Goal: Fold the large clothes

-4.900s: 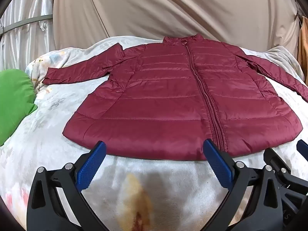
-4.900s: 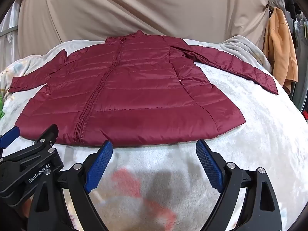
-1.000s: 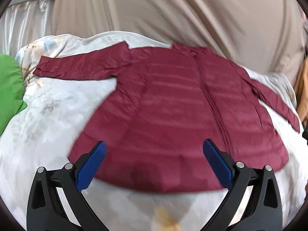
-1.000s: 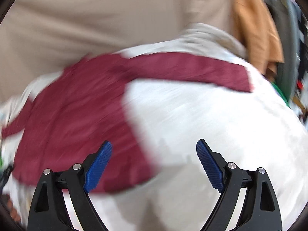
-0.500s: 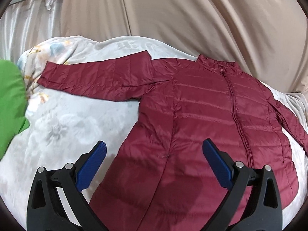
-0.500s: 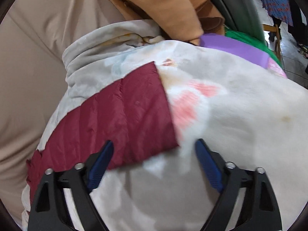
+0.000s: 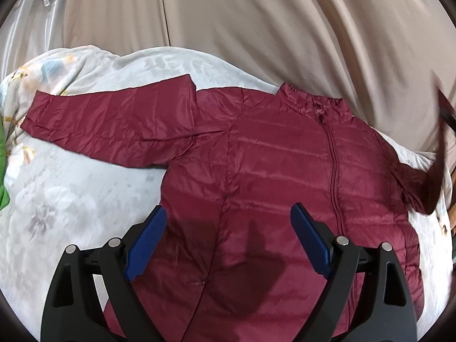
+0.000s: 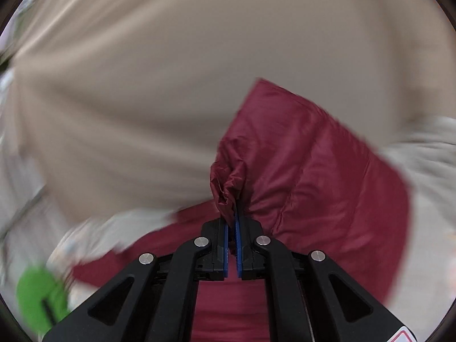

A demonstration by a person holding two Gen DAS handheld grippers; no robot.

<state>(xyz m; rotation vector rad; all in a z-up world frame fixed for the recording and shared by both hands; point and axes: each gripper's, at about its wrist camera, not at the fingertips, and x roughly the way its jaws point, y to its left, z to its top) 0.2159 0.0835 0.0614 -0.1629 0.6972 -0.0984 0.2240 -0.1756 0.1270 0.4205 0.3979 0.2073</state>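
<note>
A maroon quilted jacket (image 7: 285, 171) lies front up on a white blanket, zipper closed, its left sleeve (image 7: 108, 119) stretched out flat to the left. My left gripper (image 7: 225, 233) is open and empty, hovering over the jacket's lower left front. My right gripper (image 8: 231, 228) is shut on the cuff of the jacket's right sleeve (image 8: 313, 171) and holds it lifted off the bed. In the left wrist view that raised sleeve (image 7: 433, 176) shows blurred at the right edge.
The white floral blanket (image 7: 71, 185) covers the bed. A beige curtain (image 7: 256, 28) hangs behind it. A green cushion (image 8: 40, 296) lies at the bed's left side, also a sliver in the left wrist view (image 7: 2, 176).
My right gripper closed on the right sleeve cuff and lifted it, swinging leftward. My left gripper moved a little forward and right over the jacket, still open.
</note>
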